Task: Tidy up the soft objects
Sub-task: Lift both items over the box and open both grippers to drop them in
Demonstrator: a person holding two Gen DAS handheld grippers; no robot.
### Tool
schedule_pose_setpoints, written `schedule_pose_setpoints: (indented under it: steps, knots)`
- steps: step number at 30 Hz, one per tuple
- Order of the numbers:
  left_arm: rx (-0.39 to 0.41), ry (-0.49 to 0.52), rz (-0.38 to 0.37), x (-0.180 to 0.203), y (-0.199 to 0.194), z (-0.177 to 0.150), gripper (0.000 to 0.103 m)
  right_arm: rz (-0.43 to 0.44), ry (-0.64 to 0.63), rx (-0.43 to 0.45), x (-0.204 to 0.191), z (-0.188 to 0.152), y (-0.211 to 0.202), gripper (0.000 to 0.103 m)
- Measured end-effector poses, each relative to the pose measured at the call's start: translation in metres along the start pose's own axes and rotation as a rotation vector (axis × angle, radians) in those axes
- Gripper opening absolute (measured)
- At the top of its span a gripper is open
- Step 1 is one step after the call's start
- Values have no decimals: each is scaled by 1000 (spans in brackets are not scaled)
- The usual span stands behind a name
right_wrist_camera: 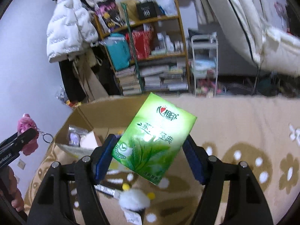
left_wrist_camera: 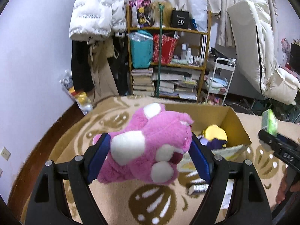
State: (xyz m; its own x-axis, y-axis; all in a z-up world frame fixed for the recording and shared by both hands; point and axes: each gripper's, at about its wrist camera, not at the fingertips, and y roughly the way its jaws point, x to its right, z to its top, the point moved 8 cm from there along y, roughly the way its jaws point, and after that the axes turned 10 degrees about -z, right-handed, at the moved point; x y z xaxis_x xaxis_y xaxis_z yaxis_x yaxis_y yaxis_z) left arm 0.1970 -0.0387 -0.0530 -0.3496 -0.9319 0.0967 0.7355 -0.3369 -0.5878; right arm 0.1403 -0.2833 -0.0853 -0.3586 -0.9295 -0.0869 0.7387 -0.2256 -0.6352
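My left gripper (left_wrist_camera: 150,150) is shut on a pink plush toy (left_wrist_camera: 148,142) with white spots and holds it above the patterned blanket, just left of an open cardboard box (left_wrist_camera: 236,123). The box holds a yellow and purple plush (left_wrist_camera: 215,136). My right gripper (right_wrist_camera: 148,151) is shut on a green tissue pack (right_wrist_camera: 153,140) and holds it in the air over the box's (right_wrist_camera: 90,116) right side. The pink plush with its keyring also shows in the right wrist view (right_wrist_camera: 26,131). The tissue pack shows in the left wrist view (left_wrist_camera: 270,121).
A white fluffy toy (right_wrist_camera: 134,199) with yellow bits lies on the blanket (right_wrist_camera: 243,131) below the right gripper. A small packet (left_wrist_camera: 198,188) lies by the box. Beyond the bed stand a cluttered wooden shelf (left_wrist_camera: 166,56), hanging coats and a white trolley (left_wrist_camera: 223,78).
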Motion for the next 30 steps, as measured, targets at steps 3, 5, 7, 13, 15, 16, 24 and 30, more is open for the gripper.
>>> schedule_pose_setpoints:
  steps: [3, 5, 7, 13, 15, 16, 24, 30]
  knots:
    - [18, 26, 5, 5, 6, 8, 81, -3, -21, 52, -9, 16, -10, 76]
    - [25, 30, -3, 9, 10, 12, 81, 0, -31, 74, -15, 24, -13, 76]
    - [29, 29, -6, 12, 14, 13, 81, -7, -50, 92, -23, 30, -13, 76]
    - [38, 43, 1, 22, 29, 13, 81, -35, -119, 130, -43, 36, -5, 76]
    - [30, 60, -1, 27, 36, 13, 81, -35, -129, 133, -48, 37, -1, 76]
    - [24, 66, -5, 29, 39, 12, 81, -28, -137, 130, -52, 37, 3, 76]
    - [-25, 54, -33, 31, 63, 8, 81, 0, -176, 101, -69, 31, 27, 76]
    - [-42, 52, -34, 29, 75, 7, 81, 12, -208, 81, -77, 23, 40, 77]
